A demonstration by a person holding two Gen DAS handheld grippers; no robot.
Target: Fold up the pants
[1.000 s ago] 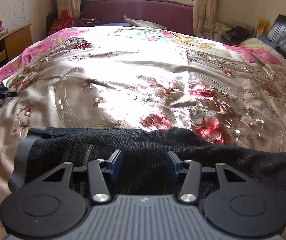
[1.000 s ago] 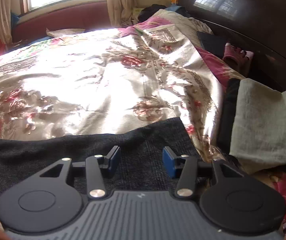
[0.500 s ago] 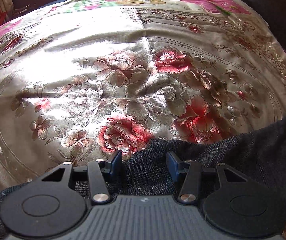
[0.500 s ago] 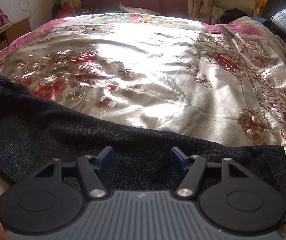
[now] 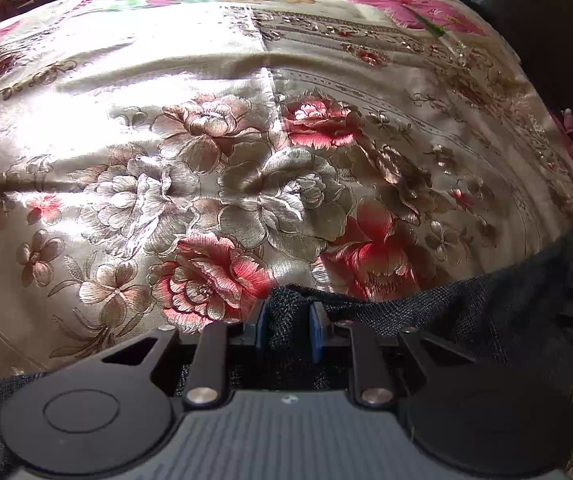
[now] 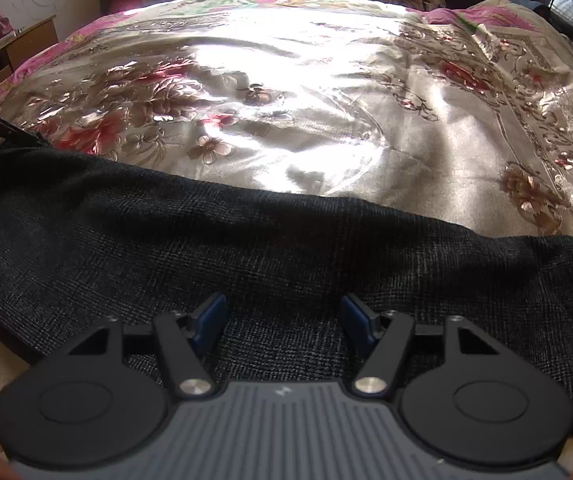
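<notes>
The pants (image 6: pixel 270 240) lie lengthwise left to right along the bed's (image 6: pixel 286 92) near edge, left tool (image 5: pixel 286 330) clamped on their far hem, right tool (image 6: pixel 282 318) apart above them.

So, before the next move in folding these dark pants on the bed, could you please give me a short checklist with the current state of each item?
1. Left gripper shut on a bunched fold of the dark grey woven pants: ok.
2. Right gripper over the pants, jaws spread, nothing between them: not ok, no grip yet.
3. Pants lie flat under the right gripper: ok.
4. How deep the left fingers' bite goes: cannot tell.
5. Shiny floral satin bedspread ahead free of other items for laying the fold: ok.
6. Far hem and waistband location: cannot tell, outside both views.
</notes>
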